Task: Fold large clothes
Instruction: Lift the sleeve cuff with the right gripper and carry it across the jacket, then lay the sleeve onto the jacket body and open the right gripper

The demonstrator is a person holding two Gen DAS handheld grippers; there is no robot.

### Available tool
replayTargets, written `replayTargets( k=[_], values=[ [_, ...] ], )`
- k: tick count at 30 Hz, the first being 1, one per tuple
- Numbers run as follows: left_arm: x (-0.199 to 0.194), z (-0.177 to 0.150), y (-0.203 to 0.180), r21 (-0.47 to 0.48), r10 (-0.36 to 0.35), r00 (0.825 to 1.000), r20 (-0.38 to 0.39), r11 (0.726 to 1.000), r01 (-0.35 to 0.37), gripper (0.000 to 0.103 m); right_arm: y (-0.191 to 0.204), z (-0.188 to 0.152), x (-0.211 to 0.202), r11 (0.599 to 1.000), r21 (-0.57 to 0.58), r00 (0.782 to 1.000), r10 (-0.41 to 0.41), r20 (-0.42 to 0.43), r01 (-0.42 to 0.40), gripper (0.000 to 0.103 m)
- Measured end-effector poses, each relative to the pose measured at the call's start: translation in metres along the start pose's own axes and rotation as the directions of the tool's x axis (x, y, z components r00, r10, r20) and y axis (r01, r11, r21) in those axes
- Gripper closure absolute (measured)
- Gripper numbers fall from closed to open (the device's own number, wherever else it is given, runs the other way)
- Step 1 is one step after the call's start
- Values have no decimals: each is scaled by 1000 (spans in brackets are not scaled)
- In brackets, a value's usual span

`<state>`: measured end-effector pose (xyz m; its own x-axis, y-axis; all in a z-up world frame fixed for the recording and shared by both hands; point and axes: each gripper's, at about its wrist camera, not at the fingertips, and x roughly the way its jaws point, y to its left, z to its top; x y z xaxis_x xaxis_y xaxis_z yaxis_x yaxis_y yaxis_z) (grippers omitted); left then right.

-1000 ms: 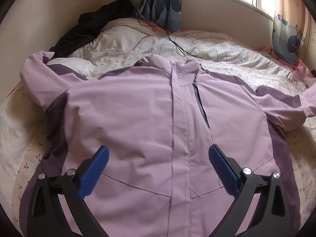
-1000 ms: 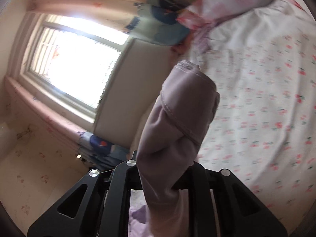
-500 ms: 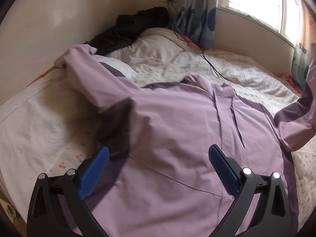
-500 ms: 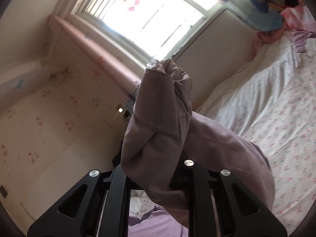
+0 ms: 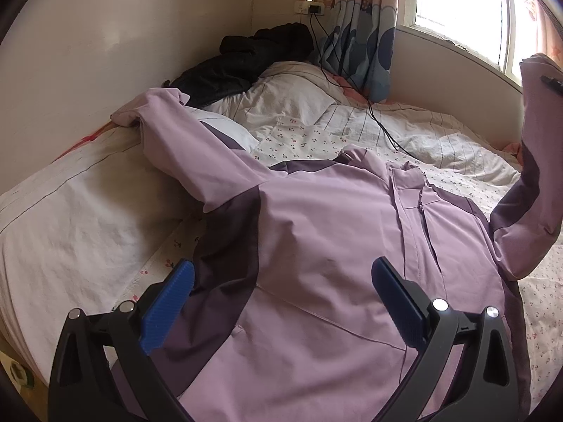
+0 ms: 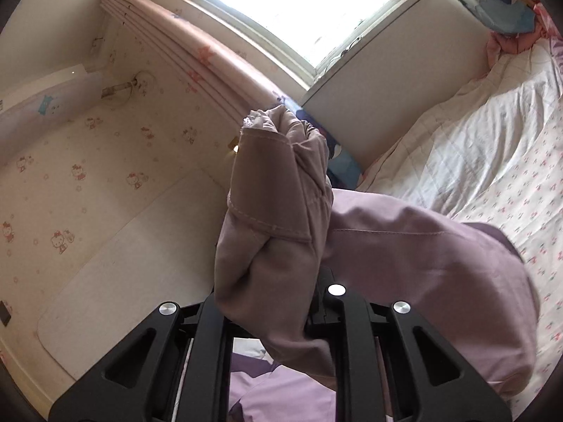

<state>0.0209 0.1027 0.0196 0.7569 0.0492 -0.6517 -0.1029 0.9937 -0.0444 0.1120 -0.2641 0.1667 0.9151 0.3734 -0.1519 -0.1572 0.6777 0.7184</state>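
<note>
The right gripper [image 6: 281,316] clamps the cuff of a lilac, purple-panelled zip jacket [image 5: 316,263], lifting its sleeve [image 5: 538,161]; the left gripper [image 5: 281,281] hangs open above the jacket, spread across the floral-sheeted bed [image 5: 70,239].

There is one big purple jacket with darker purple patches [image 5: 316,246] on the bed. It has two sleeves: one sleeve [image 5: 169,130] lies flat, and one sleeve [image 6: 278,218] is up in the air. There are two black grippers: one with two blue finger pads spread wide [image 5: 281,288], and one squeezed tight on the lifted sleeve's cuff [image 6: 274,302]. There is one pile of black clothes [image 5: 246,59], one white pillow [image 5: 292,88], one window [image 6: 281,7], one wall plug with a small light [image 5: 309,1], and two black cords [image 5: 352,81].
</note>
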Motion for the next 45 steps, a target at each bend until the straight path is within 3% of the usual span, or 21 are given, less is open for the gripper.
replayTargets(
  k=[7,12,18,23,28,29,31,33,34,35,38,40,41,42,43,45],
  values=[
    [-3,4,12,-38,-6,1000,5,999,6,6,37,-55,63,997,-24,993,72,-93,-75,88],
    [-1,13,46,-115,42,999,5,993,-41,6,58,-112,116,996,-47,979,68,-190,-78,88],
    [1,19,99,-272,70,998,-3,960,-68,6,49,-196,174,998,-65,949,-2,-315,-19,88],
    [-1,21,127,-329,94,996,4,940,-87,6,30,-263,206,993,-110,910,-91,-404,51,88],
    [-3,20,137,-369,82,997,11,927,-72,6,35,-293,211,987,-156,898,-98,-430,33,88],
    [-3,20,136,-368,79,997,12,927,-69,6,40,-301,215,982,-187,885,-110,-452,27,88],
    [-1,19,133,-359,66,998,5,931,-60,6,43,-319,229,971,-235,829,-169,-533,47,81],
    [1,19,131,-354,57,998,-1,934,-53,6,47,-327,236,968,-243,794,-190,-578,54,66],
    [1,19,131,-353,55,998,-3,934,-53,6,50,-328,236,971,-236,794,-178,-581,45,50],
    [2,19,131,-353,53,999,-6,934,-52,6,55,-328,233,972,-231,806,-163,-569,34,42],
    [1,19,133,-362,54,999,-5,931,-52,6,73,-331,228,970,-243,838,-113,-534,-24,27],
    [1,18,135,-369,57,998,-6,928,-56,6,69,-339,241,976,-216,801,-115,-588,-18,20],
    [2,18,135,-372,57,998,-8,927,-56,6,64,-350,253,975,-223,753,-147,-641,0,14],
    [3,18,135,-374,55,998,-12,926,-56,6,62,-358,262,964,-263,719,-199,-666,23,14],
    [4,18,135,-374,54,998,-15,926,-56,6,61,-358,264,964,-265,717,-205,-666,29,14],
    [6,19,133,-369,52,998,-18,928,-55,6,62,-349,257,980,-196,752,-151,-641,30,13]
  ],
)
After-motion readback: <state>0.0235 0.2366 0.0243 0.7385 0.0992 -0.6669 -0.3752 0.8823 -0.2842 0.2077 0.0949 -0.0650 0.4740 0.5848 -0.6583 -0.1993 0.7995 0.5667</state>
